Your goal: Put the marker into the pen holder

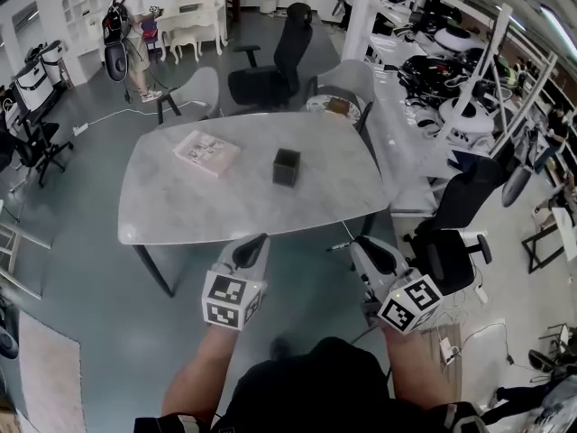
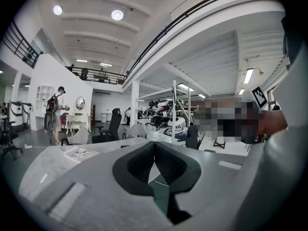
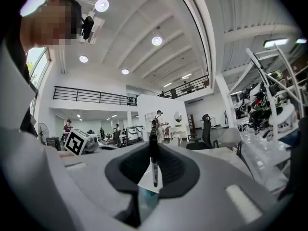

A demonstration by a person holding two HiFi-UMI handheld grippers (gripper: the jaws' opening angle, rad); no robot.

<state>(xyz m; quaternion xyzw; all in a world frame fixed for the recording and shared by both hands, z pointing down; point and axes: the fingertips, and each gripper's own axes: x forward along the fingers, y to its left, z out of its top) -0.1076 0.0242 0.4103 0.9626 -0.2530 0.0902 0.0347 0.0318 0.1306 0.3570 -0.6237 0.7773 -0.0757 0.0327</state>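
The black square pen holder (image 1: 286, 167) stands upright near the middle of the grey marble table (image 1: 180, 207). Both grippers hover in front of the table's near edge, well short of the holder. My right gripper (image 1: 356, 244) is shut on the marker (image 1: 336, 247), a thin dark pen. In the right gripper view the marker (image 3: 154, 163) stands upright, pinched between the pads of the right gripper (image 3: 154, 150), with its tip pointing down. My left gripper (image 1: 259, 241) is shut with nothing in it, and in its own view the left gripper (image 2: 154, 146) has its pads meeting at the tips.
A booklet (image 1: 206, 152) lies on the table's left half. Black office chairs (image 1: 275, 66) and grey chairs stand behind the table, another black chair (image 1: 460, 233) at its right. A cluttered workbench (image 1: 433, 70) runs along the right. A person with a backpack (image 1: 129, 34) stands far back left.
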